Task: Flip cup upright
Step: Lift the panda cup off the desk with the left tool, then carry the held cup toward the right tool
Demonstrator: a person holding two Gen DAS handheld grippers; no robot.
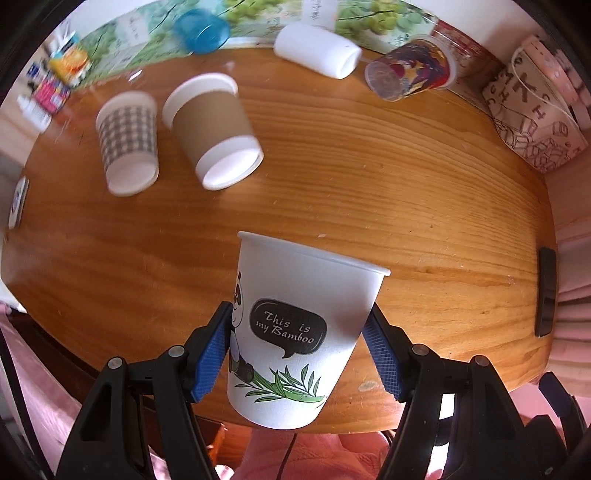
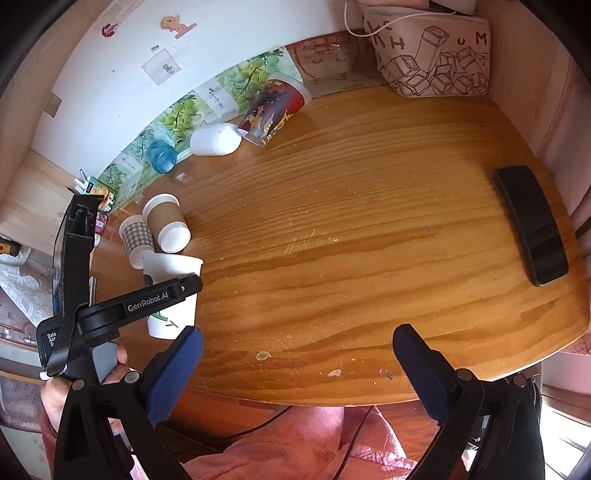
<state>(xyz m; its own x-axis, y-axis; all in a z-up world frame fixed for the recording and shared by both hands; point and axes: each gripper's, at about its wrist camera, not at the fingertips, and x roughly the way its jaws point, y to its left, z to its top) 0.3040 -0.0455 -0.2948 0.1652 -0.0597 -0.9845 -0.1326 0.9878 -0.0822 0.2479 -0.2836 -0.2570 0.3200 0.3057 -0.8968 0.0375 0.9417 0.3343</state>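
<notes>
Now the panda cup (image 1: 301, 328) sits between the blue pads of the left gripper (image 1: 299, 347), rim up and base down, tilted a little, near the front edge of the wooden table (image 1: 424, 206). The left-hand pad touches its wall at the panda print; the right-hand pad lies close against the other side, though the fisheye bend makes it hard to say that it truly presses. I judge the cup pinched at mid-height so that it can be turned and set down mouth-up, and that turn looks all but finished; whether its base rests on the wood I cannot tell.

Nothing can be seen inside the panda cup from this angle. Behind it, toward the wall, lie a checked cup (image 1: 127, 142) and a brown-sleeved cup (image 1: 216, 129) on their sides, bases facing the camera. Farther behind, by the wall, lie a plain white cup (image 1: 317, 50), a blue cup (image 1: 201, 31) and a printed clear cup (image 1: 410, 70), all tipped over; the white one's inside looks bare, the others are too blurred to judge.

The right gripper (image 2: 297, 354) hangs spread wide and empty, to the right of the panda cup and just above the table's front edge. Well to the right of the panda cup lies a dark phone (image 2: 530, 225).
</notes>
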